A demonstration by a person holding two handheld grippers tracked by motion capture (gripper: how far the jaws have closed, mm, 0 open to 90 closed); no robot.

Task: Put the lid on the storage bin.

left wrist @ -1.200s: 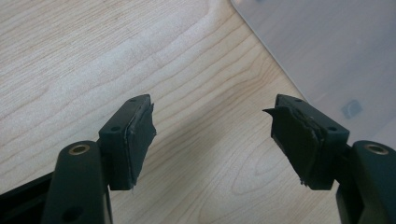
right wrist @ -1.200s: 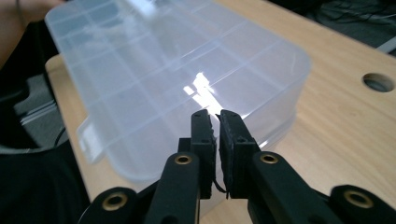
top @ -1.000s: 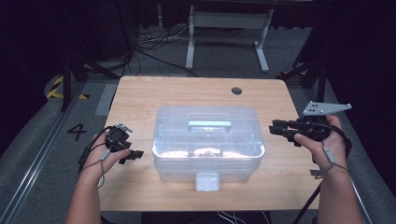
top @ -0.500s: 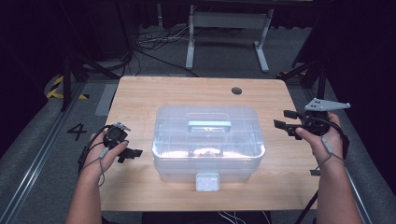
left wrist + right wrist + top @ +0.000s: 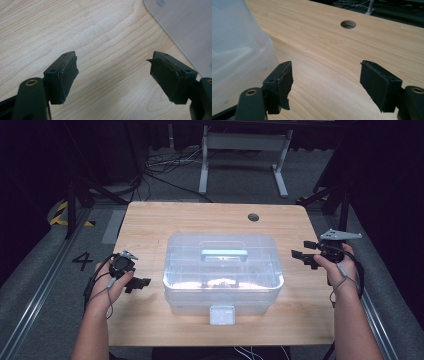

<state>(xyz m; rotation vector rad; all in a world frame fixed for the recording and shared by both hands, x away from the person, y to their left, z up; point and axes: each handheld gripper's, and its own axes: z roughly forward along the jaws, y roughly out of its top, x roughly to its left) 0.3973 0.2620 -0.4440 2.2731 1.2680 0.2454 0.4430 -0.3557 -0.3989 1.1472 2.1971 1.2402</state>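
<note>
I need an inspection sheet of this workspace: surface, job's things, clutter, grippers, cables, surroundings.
Surface: wooden table, round hole near far edge.
Job's things: clear plastic box, lid on, handle flat, front latch down.
Clutter: nothing seen.
Grippers: left gripper and right gripper flank the box, jaws just opened, nothing between.
Cables: one trails from each gripper; more on the floor behind.
Surroundings: grey floor, metal frame, number 4 mark.

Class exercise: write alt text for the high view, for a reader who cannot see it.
A closed, clear plastic storage box with a pale handle sits mid-way on a wooden table. A person's hands hold a left gripper and a right gripper either side of it, both with jaws open and empty, neither touching the box.
</note>
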